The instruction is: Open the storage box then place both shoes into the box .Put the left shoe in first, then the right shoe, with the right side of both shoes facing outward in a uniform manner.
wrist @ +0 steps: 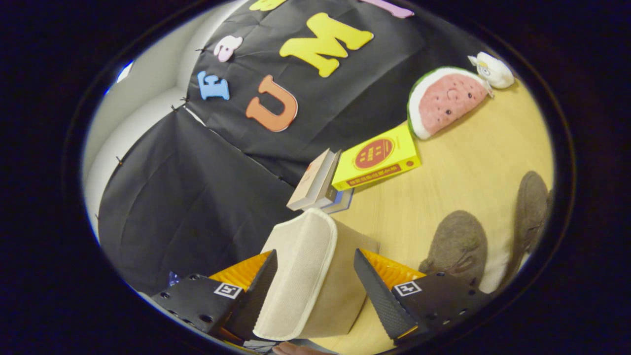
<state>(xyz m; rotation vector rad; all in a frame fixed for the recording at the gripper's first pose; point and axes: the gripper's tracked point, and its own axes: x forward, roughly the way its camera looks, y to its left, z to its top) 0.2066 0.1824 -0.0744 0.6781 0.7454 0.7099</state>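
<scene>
On the pale wooden tabletop [458, 182] backed by the booth's black cloth wall [187, 197], the gripper [315, 291] holds its jaws fairly wide around the storage box [308, 276], a cream fabric piece whose long axis runs from the fingers toward 12 o'clock; the left finger lies against its edge while the right finger stands just apart. Beyond it at 12 to 1 o'clock lean some books [315, 182] and a yellow box [377, 158] whose round red label is too small to read, then a watermelon-slice plush [443, 101] with a small white toy [493, 69] at 2 o'clock. At 3 o'clock of the fingers lie the two grey-brown shoes [458, 244], side by side, pointing roughly toward 12 o'clock.
</scene>
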